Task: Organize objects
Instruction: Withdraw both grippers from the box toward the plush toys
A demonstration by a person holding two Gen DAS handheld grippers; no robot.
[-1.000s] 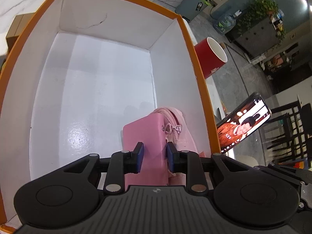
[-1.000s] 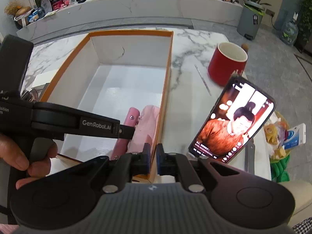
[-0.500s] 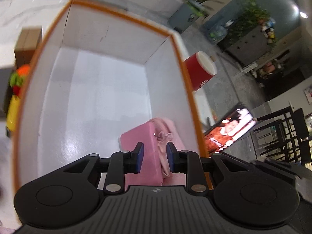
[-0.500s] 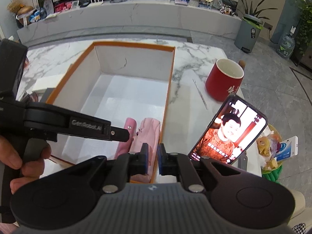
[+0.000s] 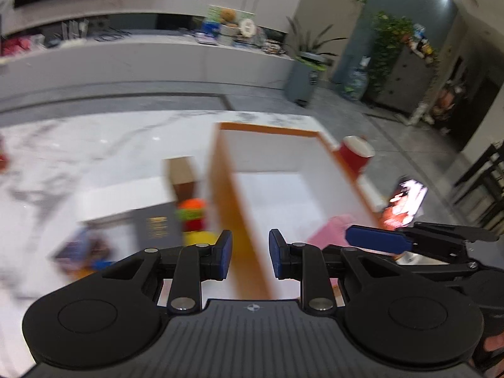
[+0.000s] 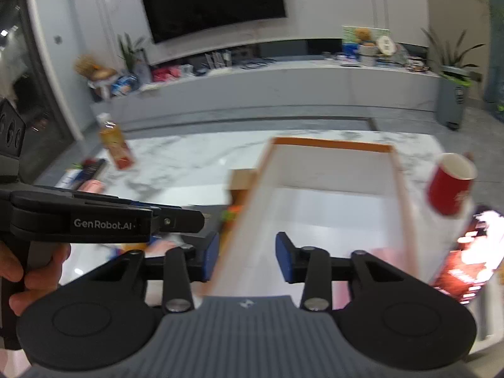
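Both the left tool (image 5: 249,253) and right tool (image 6: 247,256) hang spread and empty above the orange-rimmed box (image 6: 330,208) on the counter (image 6: 176,160).

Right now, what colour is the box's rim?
Orange, on the box rim; clearest in the right wrist view.

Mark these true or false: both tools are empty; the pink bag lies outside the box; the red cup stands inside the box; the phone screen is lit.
1. Both tools are empty. True: the left tool and right tool are open, holding nothing.
2. The pink bag lies outside the box. False: it lies inside.
3. The red cup stands inside the box. False: it stands outside, on the marble table.
4. The phone screen is lit. True.
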